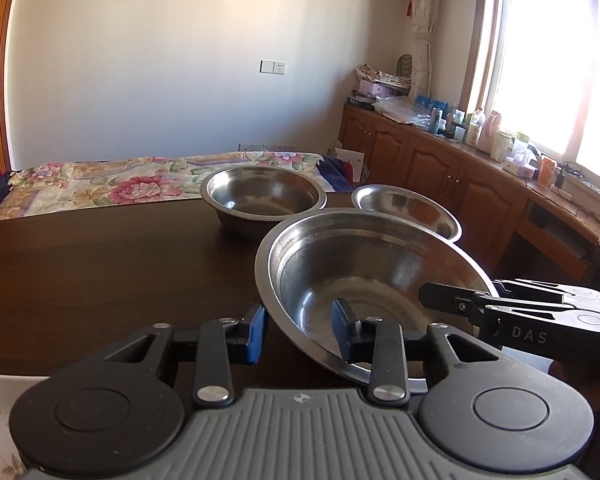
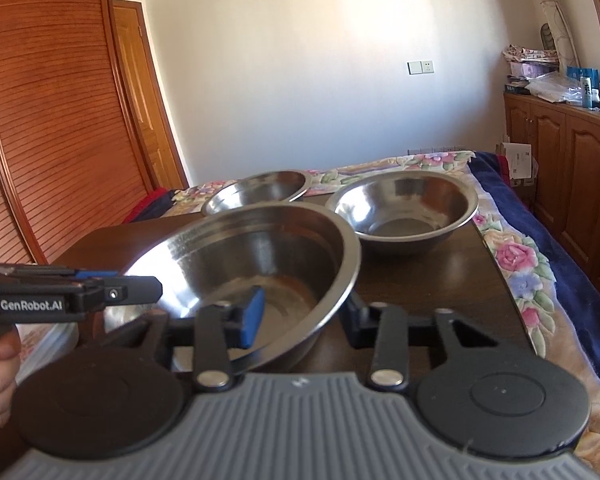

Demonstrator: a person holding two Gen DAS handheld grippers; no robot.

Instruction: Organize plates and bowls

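1. Large steel bowl (image 1: 364, 280) sits tilted at the near end of the dark wooden table (image 1: 100, 272), its rim straddled from two sides by both grippers.
2. Left gripper (image 1: 300, 332): fingers set wide, one blue pad (image 1: 256, 330) outside the bowl wall, the other inside. No clear pinch visible; pads stand apart from the metal.
3. Right gripper (image 2: 300, 320): fingers likewise wide, blue pad (image 2: 252, 316) inside the bowl, the other finger outside under the rim. In the left wrist view it enters from 3 o'clock, its tip over the bowl rim.
4. Medium steel bowl (image 1: 264, 196) stands upright on the table at 12 o'clock of the large bowl, close behind it.
5. Small steel bowl (image 1: 408, 208) lies at 1 o'clock, partly hidden by the large bowl's rim.
6. Floral bedspread (image 1: 120, 184) lies beyond the table's far edge.
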